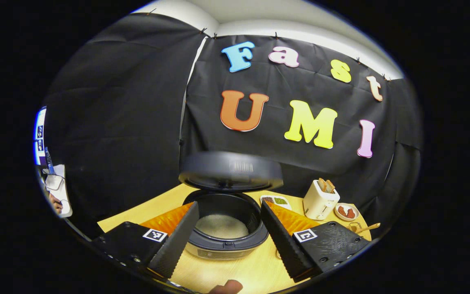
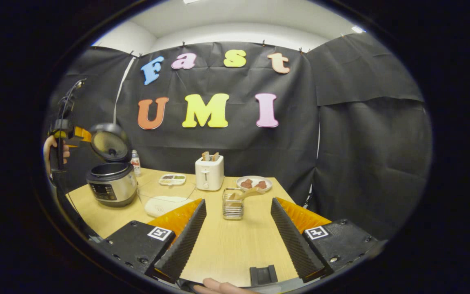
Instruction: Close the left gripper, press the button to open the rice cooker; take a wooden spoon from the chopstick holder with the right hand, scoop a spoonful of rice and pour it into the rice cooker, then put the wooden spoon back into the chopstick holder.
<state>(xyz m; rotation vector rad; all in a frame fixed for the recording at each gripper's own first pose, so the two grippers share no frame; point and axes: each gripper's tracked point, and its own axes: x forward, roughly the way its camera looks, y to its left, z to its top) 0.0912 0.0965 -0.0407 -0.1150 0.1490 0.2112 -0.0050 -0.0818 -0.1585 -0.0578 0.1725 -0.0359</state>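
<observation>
rice cooker open, spoon in its holder

from the left gripper view i see the rice cooker (image 1: 227, 232) right ahead on the tabletop (image 1: 255, 269), its lid (image 1: 231, 171) swung up and blurred, the dark inner pot showing a pale layer at the bottom. my left gripper (image 1: 229, 239) has its fingers spread wide, one on each side of the cooker body, gripping nothing; i cannot tell whether they touch it. behind the cooker to the right stand a small divided dish (image 1: 275, 200), a white toaster (image 1: 320, 200) with bread in its slots, and a plate (image 1: 346, 211) of reddish pieces. the wooden spoon (image 1: 367, 227) peeks out near the right edge.

in the right gripper view my right gripper (image 2: 238, 232) also has its fingers wide apart and empty, held above the bare tabletop (image 2: 235, 249). just ahead between them sits the wire chopstick holder (image 2: 233, 209) with the wooden spoon (image 2: 246, 193) leaning out of it to the right. a clear container of rice (image 2: 165, 204) lies to the left of the holder, and further left the rice cooker (image 2: 111, 183) stands with its lid (image 2: 110, 143) up. beside it a hand (image 2: 51, 153) holds the left gripper (image 2: 74, 134) near the raised lid. a small bottle (image 2: 136, 162) stands behind the cooker; the toaster (image 2: 209, 172) and plate (image 2: 254, 183) sit at the back.
</observation>
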